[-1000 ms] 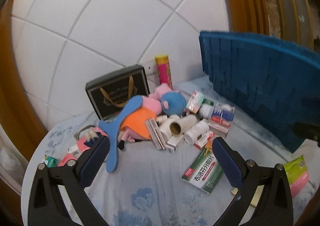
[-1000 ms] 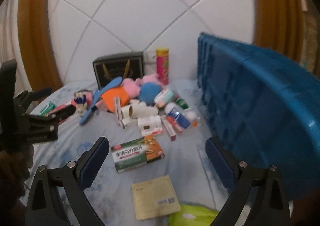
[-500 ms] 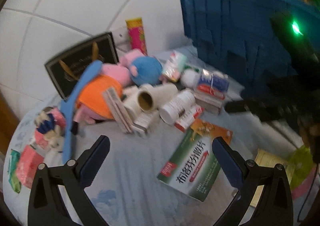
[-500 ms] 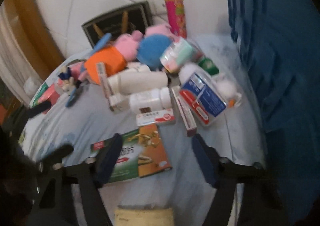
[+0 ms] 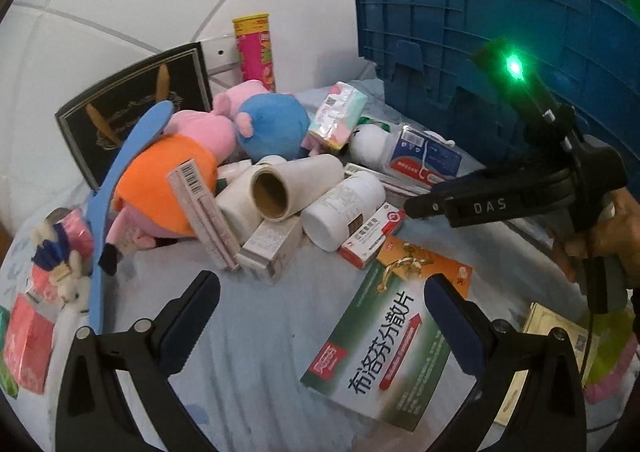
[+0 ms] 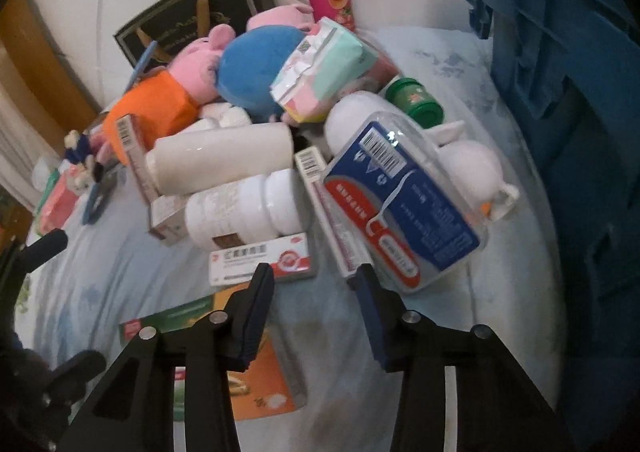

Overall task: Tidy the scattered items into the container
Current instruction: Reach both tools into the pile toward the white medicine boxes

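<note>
From my right gripper [image 6: 314,284] the fingers are closing, roughly a third apart, and nothing sits between the pads yet, only bare blue cloth on the table [image 6: 452,316]. Just beyond the tips, slightly to the left finger's side, lies the small red-and-white box [image 6: 262,258], flat, its long axis running across the fingers rather than along them. Just past the right finger's tip is the end of the slim white carton [image 6: 336,220], whose long axis runs away from me, nearly in line with the fingers. Leaning over that carton is the floss pick case [image 6: 404,200]. I judge the slim carton or the small box to be the target; I cannot tell which, and the closing gap suits a narrow edge either way.

My left gripper [image 5: 322,298] stands wide open and empty. The big green box [image 5: 388,344] lies directly at its right finger, long axis angled away toward the right, but my right hand is nearer the small boxes.

Further out sits the white pill bottle [image 6: 244,208] on its side, then the paper roll [image 6: 220,158], then the plush toys [image 6: 256,64]. The blue container [image 6: 568,112] rises well off to the right of my right fingers, so a lift would swing that way.
</note>
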{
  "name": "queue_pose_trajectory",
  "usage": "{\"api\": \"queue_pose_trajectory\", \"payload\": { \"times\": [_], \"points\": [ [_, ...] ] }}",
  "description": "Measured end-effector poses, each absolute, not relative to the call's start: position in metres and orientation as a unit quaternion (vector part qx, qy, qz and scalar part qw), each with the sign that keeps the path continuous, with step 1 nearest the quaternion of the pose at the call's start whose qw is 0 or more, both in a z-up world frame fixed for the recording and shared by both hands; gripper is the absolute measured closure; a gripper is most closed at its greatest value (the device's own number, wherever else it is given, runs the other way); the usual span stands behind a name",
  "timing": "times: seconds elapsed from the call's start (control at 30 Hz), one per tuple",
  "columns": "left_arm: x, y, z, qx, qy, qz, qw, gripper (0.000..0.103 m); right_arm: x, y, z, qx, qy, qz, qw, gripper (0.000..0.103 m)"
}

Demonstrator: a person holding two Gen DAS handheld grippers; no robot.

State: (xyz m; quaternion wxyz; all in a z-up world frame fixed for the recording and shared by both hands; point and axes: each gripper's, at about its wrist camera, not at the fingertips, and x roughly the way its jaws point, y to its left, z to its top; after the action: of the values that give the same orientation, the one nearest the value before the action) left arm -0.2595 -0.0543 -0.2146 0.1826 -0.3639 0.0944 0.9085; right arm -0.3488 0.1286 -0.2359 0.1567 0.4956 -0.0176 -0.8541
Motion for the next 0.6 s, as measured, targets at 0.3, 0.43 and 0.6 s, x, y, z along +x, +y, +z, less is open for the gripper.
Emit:
{"api": "queue_pose_trajectory", "payload": {
  "times": [0.3, 0.43, 0.6],
  "points": [
    [-0.262, -0.047, -0.221, -0.371, 0.108, 0.902, 0.194, 0.000, -0.375, 0.141, -0.240, 0.510, -0.010, -0.847, 0.149, 0.059],
    [-0.265, -0.048, -0.223, -0.376, 0.101, 0.900, 0.194, 0.000, -0.381, 0.133, -0.245, 0.519, -0.003, -0.839, 0.166, 0.060],
    [-0.267, -0.047, -0.224, -0.379, 0.105, 0.899, 0.195, 0.000, -0.400, 0.130, -0.252, 0.518, 0.005, -0.841, 0.154, 0.056]
  ]
}}
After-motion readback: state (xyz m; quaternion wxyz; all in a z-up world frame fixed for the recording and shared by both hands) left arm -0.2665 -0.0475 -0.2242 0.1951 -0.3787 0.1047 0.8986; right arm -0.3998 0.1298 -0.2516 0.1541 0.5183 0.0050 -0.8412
